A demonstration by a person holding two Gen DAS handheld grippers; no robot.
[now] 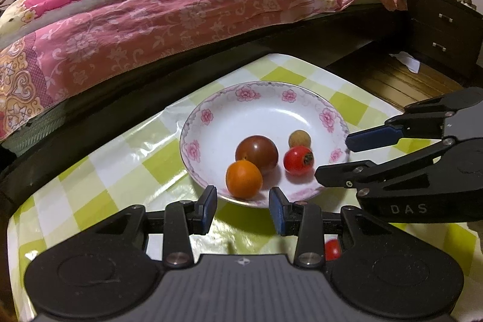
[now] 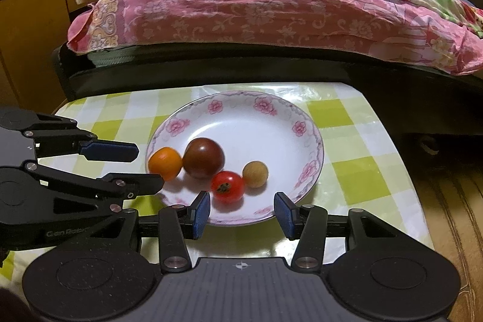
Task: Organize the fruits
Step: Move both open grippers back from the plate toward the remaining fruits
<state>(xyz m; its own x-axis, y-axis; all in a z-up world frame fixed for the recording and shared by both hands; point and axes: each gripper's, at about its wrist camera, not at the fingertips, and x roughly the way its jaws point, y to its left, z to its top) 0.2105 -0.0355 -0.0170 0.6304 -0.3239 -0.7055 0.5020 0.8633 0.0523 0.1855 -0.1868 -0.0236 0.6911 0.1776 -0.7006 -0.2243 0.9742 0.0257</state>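
Observation:
A white plate with a pink flower rim (image 1: 211,116) (image 2: 302,122) stands on the table. It holds an orange fruit (image 1: 244,178) (image 2: 165,163), a dark red-brown tomato (image 1: 256,154) (image 2: 203,157), a small red tomato (image 1: 298,160) (image 2: 228,186) and a tan longan (image 1: 299,138) (image 2: 255,174). My left gripper (image 1: 243,208) (image 2: 148,168) is open at the plate's near-left rim, with the orange fruit just past its tips. My right gripper (image 2: 243,215) (image 1: 332,156) is open at the near rim, empty, the red tomato just ahead of it.
The table has a glossy green-and-white checked cloth (image 1: 120,171) (image 2: 347,147). Another red fruit (image 1: 332,249) lies on the cloth under my left gripper. A bed with a pink blanket (image 1: 151,20) runs close behind. A dark drawer unit (image 1: 443,32) and wooden floor lie to the right.

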